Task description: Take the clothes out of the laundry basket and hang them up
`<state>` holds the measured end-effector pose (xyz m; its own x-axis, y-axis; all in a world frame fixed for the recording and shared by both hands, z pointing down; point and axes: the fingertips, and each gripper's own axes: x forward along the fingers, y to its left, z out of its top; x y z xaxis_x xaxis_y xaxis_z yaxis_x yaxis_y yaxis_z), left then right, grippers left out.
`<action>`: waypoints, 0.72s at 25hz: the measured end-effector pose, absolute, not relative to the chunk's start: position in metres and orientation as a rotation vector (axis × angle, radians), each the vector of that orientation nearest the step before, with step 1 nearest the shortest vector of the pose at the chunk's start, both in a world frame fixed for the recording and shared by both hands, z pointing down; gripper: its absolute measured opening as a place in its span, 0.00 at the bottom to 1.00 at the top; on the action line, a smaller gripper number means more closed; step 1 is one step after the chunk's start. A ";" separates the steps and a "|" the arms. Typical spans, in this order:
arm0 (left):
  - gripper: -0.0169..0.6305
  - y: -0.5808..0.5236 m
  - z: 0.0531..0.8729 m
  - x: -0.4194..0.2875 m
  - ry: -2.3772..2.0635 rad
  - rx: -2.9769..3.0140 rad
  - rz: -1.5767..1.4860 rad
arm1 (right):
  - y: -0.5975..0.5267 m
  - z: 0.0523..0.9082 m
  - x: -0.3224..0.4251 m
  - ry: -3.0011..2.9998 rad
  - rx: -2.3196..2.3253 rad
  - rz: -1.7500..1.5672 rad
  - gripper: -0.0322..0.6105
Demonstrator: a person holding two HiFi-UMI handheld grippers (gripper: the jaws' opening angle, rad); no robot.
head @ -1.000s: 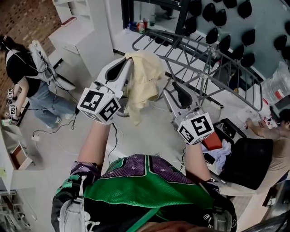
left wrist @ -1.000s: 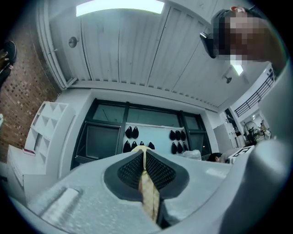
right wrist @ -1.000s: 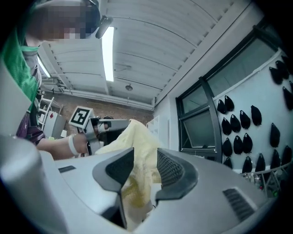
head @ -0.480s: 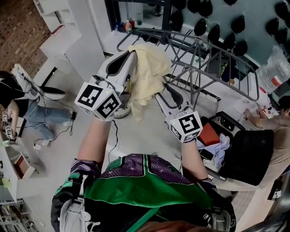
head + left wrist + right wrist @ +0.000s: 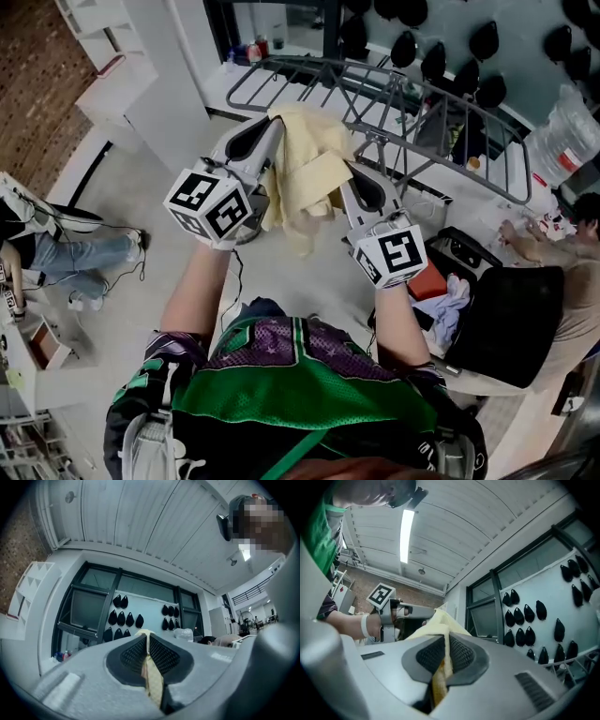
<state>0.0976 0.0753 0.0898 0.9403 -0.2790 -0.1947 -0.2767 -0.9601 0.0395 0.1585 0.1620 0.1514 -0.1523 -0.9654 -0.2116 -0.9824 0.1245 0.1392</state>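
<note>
The rack stands at the far side. Just near of it hangs the cloth, yellow, seemingly soft and light, best pinched at its edges. The left claw is clamped on its top; the right claw is closing on a fold.
</note>
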 end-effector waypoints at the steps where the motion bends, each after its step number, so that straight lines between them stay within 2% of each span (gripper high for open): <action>1: 0.07 0.076 0.097 0.103 -0.440 3.079 -0.285 | 0.164 0.148 0.164 2.297 -1.991 0.382 0.07; 18: 0.08 -0.032 0.198 0.142 -0.418 2.974 -0.080 | 0.069 0.115 0.216 2.269 -2.045 0.407 0.07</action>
<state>0.1424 -0.0324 0.1978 0.9601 -0.2778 -0.0337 -0.2704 -0.9521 0.1428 0.2158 0.0692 0.1152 -0.1178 -0.9685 -0.2194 -0.9844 0.0847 0.1545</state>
